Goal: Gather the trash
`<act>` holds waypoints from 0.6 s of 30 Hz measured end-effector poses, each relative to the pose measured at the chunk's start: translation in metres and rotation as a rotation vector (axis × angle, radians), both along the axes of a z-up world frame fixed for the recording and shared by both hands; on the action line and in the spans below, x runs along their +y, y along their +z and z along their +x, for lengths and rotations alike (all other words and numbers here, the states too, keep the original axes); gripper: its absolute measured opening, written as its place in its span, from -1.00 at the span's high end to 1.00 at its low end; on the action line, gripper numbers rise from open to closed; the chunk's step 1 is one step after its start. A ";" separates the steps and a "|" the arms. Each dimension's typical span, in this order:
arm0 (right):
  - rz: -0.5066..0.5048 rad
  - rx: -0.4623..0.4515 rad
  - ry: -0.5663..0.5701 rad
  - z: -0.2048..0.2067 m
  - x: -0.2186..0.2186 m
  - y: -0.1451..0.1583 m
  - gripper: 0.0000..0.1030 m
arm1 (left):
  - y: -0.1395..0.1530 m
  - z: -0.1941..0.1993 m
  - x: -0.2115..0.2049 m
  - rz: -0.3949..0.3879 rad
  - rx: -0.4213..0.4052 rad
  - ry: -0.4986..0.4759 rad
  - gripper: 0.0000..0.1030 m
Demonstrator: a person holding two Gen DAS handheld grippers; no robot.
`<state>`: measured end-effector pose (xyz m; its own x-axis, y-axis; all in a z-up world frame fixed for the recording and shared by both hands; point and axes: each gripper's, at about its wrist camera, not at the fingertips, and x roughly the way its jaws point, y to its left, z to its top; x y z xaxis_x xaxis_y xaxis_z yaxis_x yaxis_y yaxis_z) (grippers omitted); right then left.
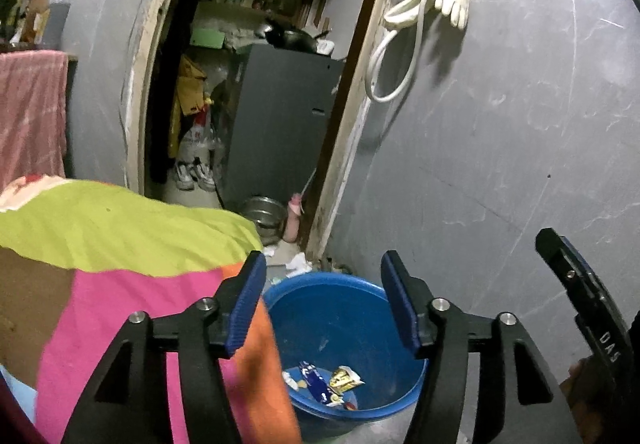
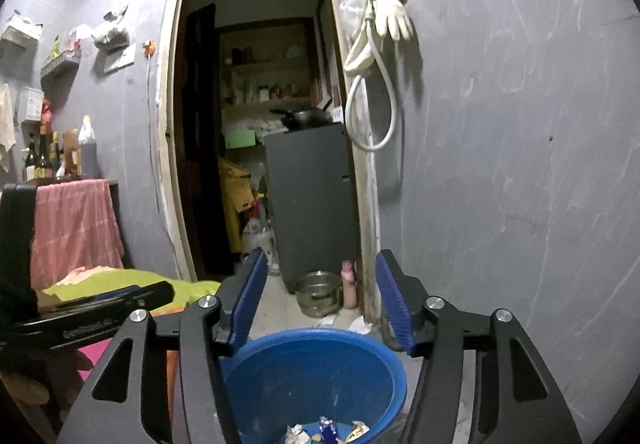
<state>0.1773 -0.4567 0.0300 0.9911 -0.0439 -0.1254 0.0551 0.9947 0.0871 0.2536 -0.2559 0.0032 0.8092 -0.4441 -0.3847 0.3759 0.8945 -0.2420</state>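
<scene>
A blue plastic bucket (image 1: 344, 328) stands on the floor by the grey wall and shows in the right wrist view (image 2: 316, 376) too. Inside lie a blue wrapper (image 1: 316, 380), a yellow-white wrapper (image 1: 346, 378) and crumpled paper (image 2: 296, 432). My left gripper (image 1: 323, 302) is open and empty, held above the bucket's near-left rim. My right gripper (image 2: 322, 300) is open and empty, above the bucket's near side. The right gripper's body shows at the right edge of the left wrist view (image 1: 588, 308). More white scraps (image 1: 298, 262) lie on the floor beyond the bucket.
A bed with a green, pink and orange cover (image 1: 120, 244) lies left of the bucket. An open doorway (image 2: 260, 123) leads to a cluttered room with a grey cabinet (image 2: 312, 203) and a steel pot (image 2: 318, 292). Gloves and a hose (image 2: 380, 43) hang on the wall.
</scene>
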 end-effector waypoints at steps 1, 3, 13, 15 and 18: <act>0.004 -0.008 -0.001 -0.003 0.000 0.003 -0.33 | 0.003 -0.003 0.003 0.002 -0.008 0.004 -0.23; 0.007 -0.019 0.000 -0.008 0.002 0.008 -0.40 | 0.010 -0.005 0.011 -0.002 -0.023 0.007 -0.38; -0.010 -0.055 0.017 -0.039 0.022 0.031 -0.94 | 0.034 -0.046 0.050 -0.044 -0.103 0.064 -0.94; -0.010 -0.066 0.018 -0.046 0.026 0.036 -0.99 | 0.040 -0.054 0.057 -0.046 -0.118 0.074 -0.95; -0.014 -0.073 0.027 -0.056 0.034 0.042 -1.00 | 0.047 -0.066 0.065 -0.045 -0.137 0.078 -0.95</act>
